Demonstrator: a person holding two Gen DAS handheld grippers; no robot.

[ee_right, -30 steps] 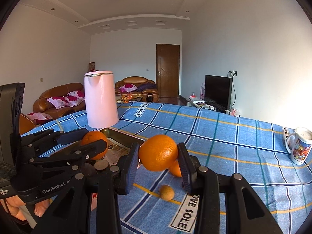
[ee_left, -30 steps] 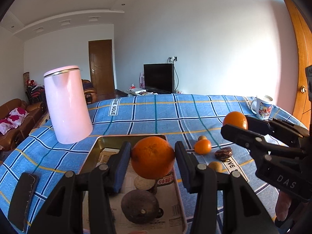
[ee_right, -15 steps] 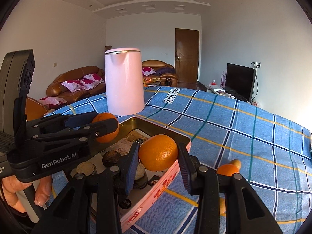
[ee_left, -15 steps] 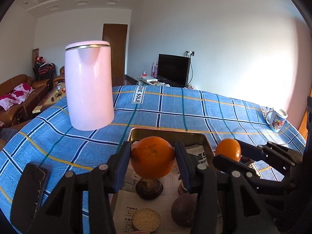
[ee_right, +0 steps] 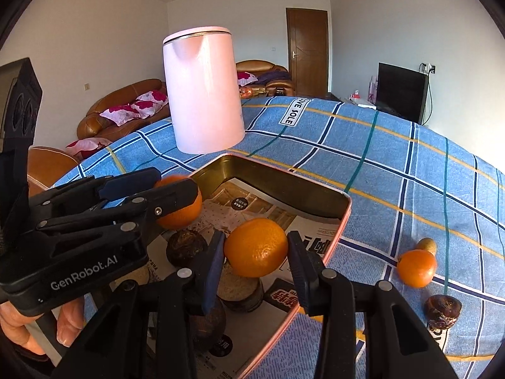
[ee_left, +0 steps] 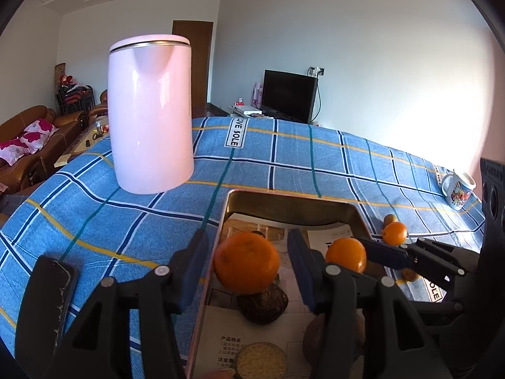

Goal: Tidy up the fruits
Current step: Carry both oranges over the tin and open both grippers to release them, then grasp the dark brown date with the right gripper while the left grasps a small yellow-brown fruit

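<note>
Both grippers hang over the metal tray (ee_left: 285,203) on the blue checked counter (ee_left: 132,221), each with an orange between its fingers, so the step in hand looks like setting both fruits down in the tray. The left gripper (ee_left: 247,265) is opening: in its own view there is a clear gap on both sides of its orange (ee_left: 246,262), which sits just above a dark round fruit (ee_left: 262,304) on the paper lining. That orange seems already let go, so the jaws should spread fully before the hand backs off, and it may roll off the dark fruit toward the tray's near wall. The right gripper (ee_right: 255,257) is narrowly set, its pads pressing a second orange (ee_right: 256,247) on both flanks, held above the tray's right-hand part, over more dark fruits (ee_right: 186,246). A good release here means lowering it onto bare paper, not on top of another fruit, and keeping clear of the left gripper's fingers (ee_right: 176,194), which stand close alongside. Another small orange (ee_right: 416,267), a yellowish fruit (ee_right: 426,245) and a dark fruit (ee_right: 442,307) lie out on the cloth, right of the tray, to be gathered afterwards. The pink kettle (ee_left: 150,113) stands behind the tray, well out of the way.
</note>
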